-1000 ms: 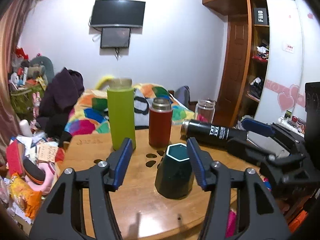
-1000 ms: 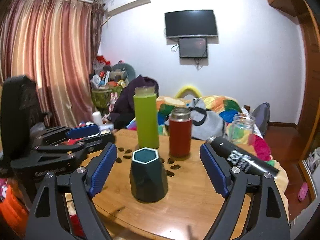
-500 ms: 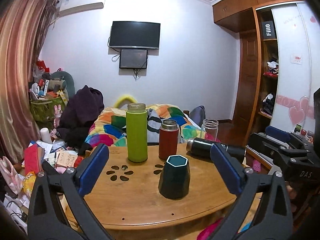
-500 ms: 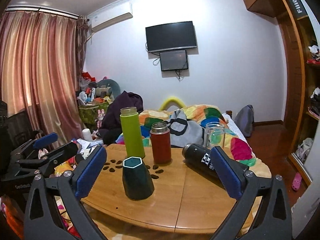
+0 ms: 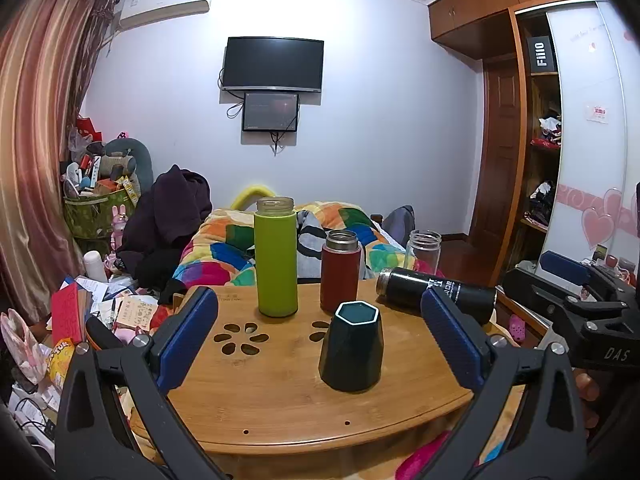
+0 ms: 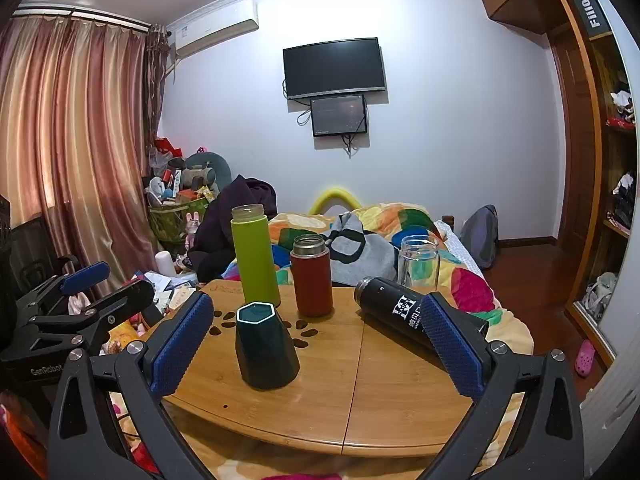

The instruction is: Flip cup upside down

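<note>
On the round bamboo table [image 5: 280, 396], going left to right: a tall lime-green matte flask [image 5: 276, 258], a squat red steel-necked flask [image 5: 340, 276], then the dark green faceted cup [image 5: 352, 347] nearer, standing mouth-up, and a black printed bottle [image 5: 436, 292] lying on its side beside a clear glass jar [image 5: 423, 249]. Left gripper [image 5: 320, 340] and right gripper [image 6: 316, 344] both gape wide, holding nothing, well back from the cup. It looks ceramic: stiff, glossy, probably slippery and chippable. Flat opposite facets at mid-height seem the safest hold.
</note>
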`<state>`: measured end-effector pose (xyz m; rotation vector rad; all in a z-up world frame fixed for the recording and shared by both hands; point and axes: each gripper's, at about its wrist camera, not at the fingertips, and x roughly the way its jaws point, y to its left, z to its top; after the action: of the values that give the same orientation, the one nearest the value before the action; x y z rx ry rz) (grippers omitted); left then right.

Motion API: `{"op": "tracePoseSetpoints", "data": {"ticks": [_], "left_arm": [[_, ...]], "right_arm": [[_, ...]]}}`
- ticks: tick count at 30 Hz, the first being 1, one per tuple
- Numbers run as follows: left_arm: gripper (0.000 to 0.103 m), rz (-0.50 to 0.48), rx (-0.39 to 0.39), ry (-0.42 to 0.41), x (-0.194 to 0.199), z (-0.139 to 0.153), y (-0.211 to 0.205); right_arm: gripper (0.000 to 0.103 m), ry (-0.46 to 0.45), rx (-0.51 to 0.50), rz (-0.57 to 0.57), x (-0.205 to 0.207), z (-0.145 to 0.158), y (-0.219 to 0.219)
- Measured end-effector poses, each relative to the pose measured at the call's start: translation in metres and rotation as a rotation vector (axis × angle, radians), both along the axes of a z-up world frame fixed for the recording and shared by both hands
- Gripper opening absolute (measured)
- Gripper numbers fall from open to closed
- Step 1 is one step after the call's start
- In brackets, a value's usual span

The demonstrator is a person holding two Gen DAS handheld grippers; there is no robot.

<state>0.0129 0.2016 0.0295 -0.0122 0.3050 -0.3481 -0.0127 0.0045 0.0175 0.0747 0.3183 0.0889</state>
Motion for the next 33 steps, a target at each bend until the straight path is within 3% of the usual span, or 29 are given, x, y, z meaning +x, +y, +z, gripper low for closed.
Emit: {"op": "tracePoseSetpoints", "data": {"ticks": [33], "left_arm": [[0.103, -0.001, 0.001, -0.003, -0.0002, 0.0003, 0.0006]], "right_arm": [[0.103, -0.014, -0.025, 0.004, -0.003, 0.0014, 0.0034]]}}
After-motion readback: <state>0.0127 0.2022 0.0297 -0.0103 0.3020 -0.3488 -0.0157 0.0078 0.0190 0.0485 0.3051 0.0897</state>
